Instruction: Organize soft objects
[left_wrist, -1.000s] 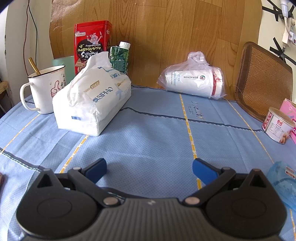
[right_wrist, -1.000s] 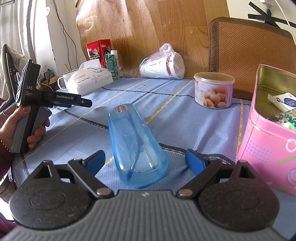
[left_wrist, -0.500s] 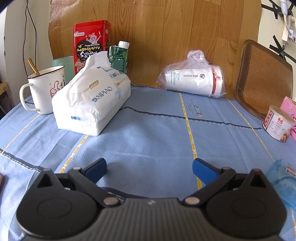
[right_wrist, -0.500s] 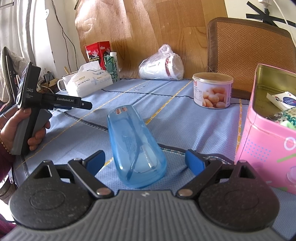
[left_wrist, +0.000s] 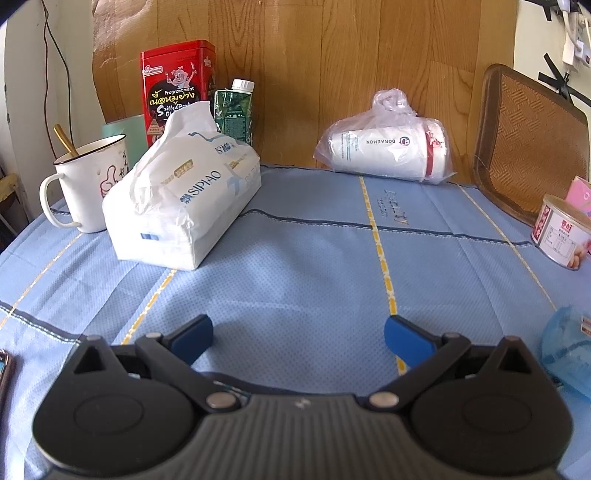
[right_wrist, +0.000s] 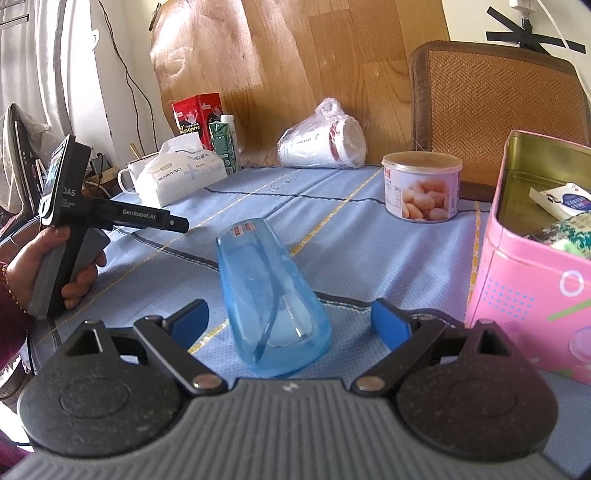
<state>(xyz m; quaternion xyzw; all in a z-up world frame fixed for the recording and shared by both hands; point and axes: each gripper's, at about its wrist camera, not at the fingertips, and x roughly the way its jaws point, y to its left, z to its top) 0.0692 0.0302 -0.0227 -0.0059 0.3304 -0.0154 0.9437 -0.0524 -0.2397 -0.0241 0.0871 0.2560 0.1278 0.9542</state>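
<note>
A white soft tissue pack (left_wrist: 184, 199) lies at the left of the blue tablecloth (left_wrist: 303, 273), also small at the back in the right wrist view (right_wrist: 181, 177). My left gripper (left_wrist: 298, 334) hovers open over bare cloth, short of the pack and to its right. A translucent blue soft case (right_wrist: 269, 299) lies between the open fingers of my right gripper (right_wrist: 290, 323), apart from both pads; its edge shows in the left wrist view (left_wrist: 569, 354). The left gripper (right_wrist: 177, 223) is held by a hand (right_wrist: 37, 266).
A mug with a spoon (left_wrist: 85, 181), a red tin (left_wrist: 177, 88) and a green carton (left_wrist: 236, 110) stand behind the pack. A bagged white cup (left_wrist: 388, 151) lies at the back. A round can (right_wrist: 421, 186) and an open pink tin (right_wrist: 535, 251) stand at the right, before a woven chair back (right_wrist: 491, 107).
The left gripper has crept slightly forward and turned a little left, so the can slid toward the right edge. The right gripper has barely moved; the blue case still lies between its fingers.
</note>
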